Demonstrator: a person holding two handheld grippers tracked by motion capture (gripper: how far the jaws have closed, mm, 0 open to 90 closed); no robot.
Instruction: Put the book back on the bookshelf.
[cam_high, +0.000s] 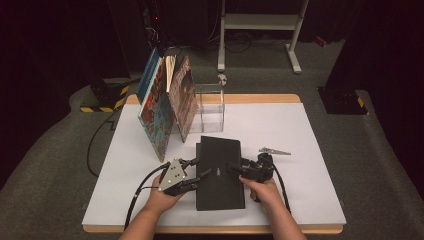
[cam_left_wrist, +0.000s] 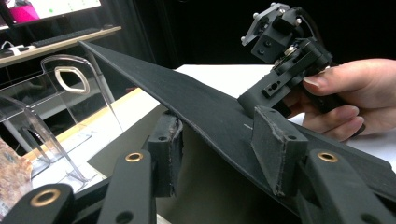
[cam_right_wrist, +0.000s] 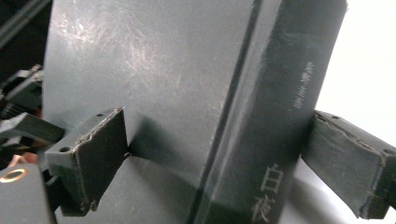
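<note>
Grippers hold the black book (cam_high: 220, 172) at the table's (cam_high: 300, 200) near edge; left gripper (cam_high: 192, 175) clamps its cover, right gripper (cam_high: 237, 170) grips its spine side; behind stand picture books (cam_high: 165, 105) beside an acrylic bookstand (cam_high: 210, 107).

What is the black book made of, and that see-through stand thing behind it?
The black book looks like card or cloth-covered board: matte, faintly textured, with a scuffed sheen on its cover in the right gripper view. The see-through stand looks like clear acrylic: glossy, with bright edges. Neither is certain.

black book (cam_right_wrist: 187, 93), fingers (cam_right_wrist: 93, 154) astride its spine
</note>
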